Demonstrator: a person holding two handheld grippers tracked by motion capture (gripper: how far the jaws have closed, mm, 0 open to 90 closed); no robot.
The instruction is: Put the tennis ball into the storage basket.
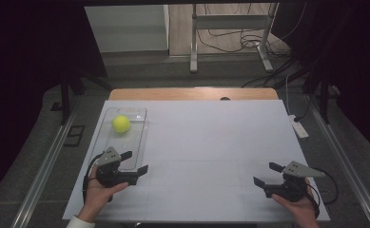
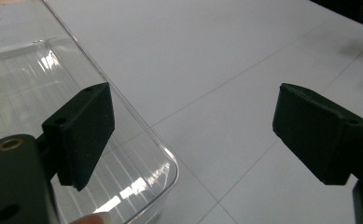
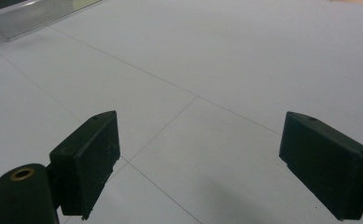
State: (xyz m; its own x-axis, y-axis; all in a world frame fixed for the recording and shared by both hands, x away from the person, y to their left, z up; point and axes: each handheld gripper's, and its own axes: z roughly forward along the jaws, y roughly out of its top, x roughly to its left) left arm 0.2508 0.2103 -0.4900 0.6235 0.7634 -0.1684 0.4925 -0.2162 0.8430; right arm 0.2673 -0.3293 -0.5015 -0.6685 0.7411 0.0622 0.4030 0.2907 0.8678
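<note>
High view, clear tray (image 1: pixel 136 142) w/ tennis ball (image 1: pixel 121 124) inside, far end

Brightness: white table (image 1: pixel 211 142) evenly lit, dark beyond its edges.
Glare: streaks on the clear tray (image 2: pixel 39 74) resting on the table.
Focus: near jaws soft; table sharp.

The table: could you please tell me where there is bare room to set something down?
The white table is bare between the clear tray and the right gripper. The left side is crowded: the tray holds a yellow ball, with the left gripper at its near corner.
</note>
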